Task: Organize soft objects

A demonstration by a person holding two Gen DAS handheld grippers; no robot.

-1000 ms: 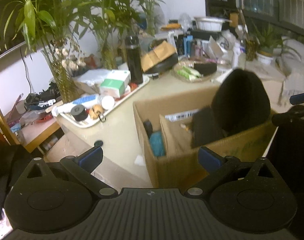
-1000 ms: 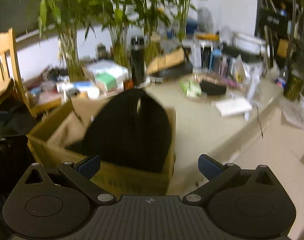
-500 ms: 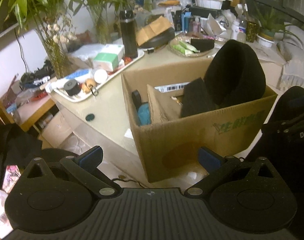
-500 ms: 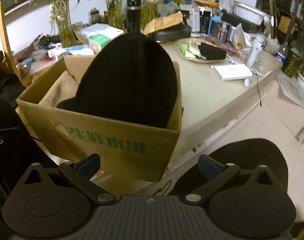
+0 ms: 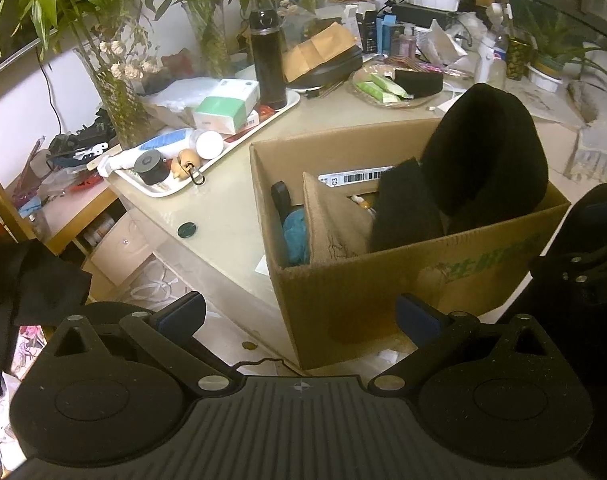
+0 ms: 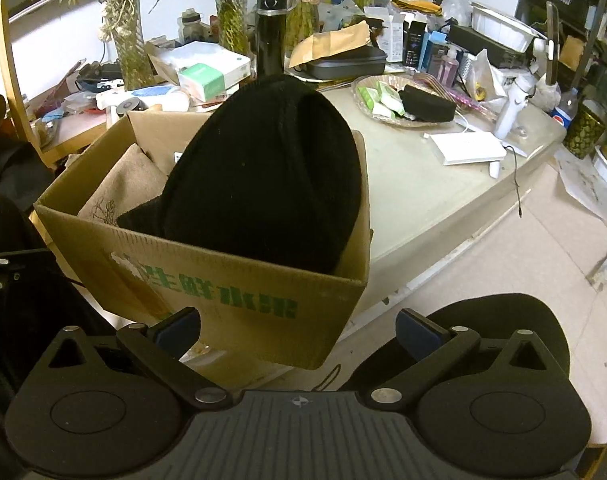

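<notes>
Before the cardboard box (image 5: 387, 292), both tongs hang spread wide and empty: the left gripper (image 5: 301, 316) and the right gripper (image 6: 299, 330) each show two blue pads far apart, touching nothing. Behind them runs one pale table (image 6: 419, 196), crowded along its far edge, with tiled floor (image 6: 543, 256) beyond its right edge. One box sits at the table's near edge, green print on its front wall. Inside it one black knit hat (image 6: 263, 176) stands upright against the right wall (well above the rim), beside one tan cloth (image 5: 331, 224) and one teal soft item (image 5: 295, 232) by the left wall. One white tray (image 5: 219, 160) and one black flask (image 5: 268, 60) stand behind.
</notes>
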